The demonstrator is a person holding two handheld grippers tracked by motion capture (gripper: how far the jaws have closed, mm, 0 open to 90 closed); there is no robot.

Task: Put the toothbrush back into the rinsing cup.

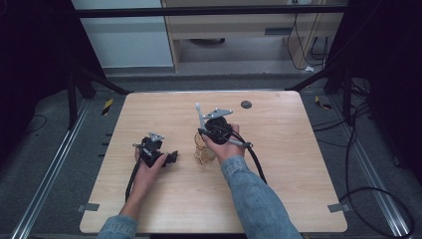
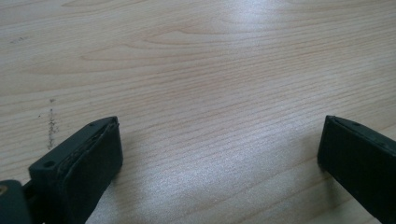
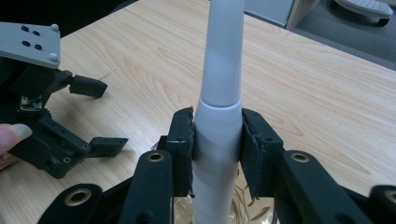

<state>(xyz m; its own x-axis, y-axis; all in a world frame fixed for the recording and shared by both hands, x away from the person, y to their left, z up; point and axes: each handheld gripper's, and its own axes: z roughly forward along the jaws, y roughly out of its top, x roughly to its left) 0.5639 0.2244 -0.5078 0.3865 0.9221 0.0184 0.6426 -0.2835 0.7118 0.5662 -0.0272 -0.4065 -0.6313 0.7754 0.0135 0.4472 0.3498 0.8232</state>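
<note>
Now the right gripper [image 3: 217, 151] clamps a whisk's white handle [image 3: 219, 107] — the left gripper [image 2: 219, 158] rests open. Tilting could drag the wire head [image 1: 203, 152] across the table [image 1: 278, 164] — I judge.

White whisk handle [image 3: 218, 107] stands upright mid-counter, clamped on both sides, its thin wire loops [image 1: 203, 153] bunched underneath, down against the wood.

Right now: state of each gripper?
Left gripper: open, nothing between its jaws, resting low on the table.
Right gripper: closed on the white handle of a whisk-like tool, wire end down.
</note>
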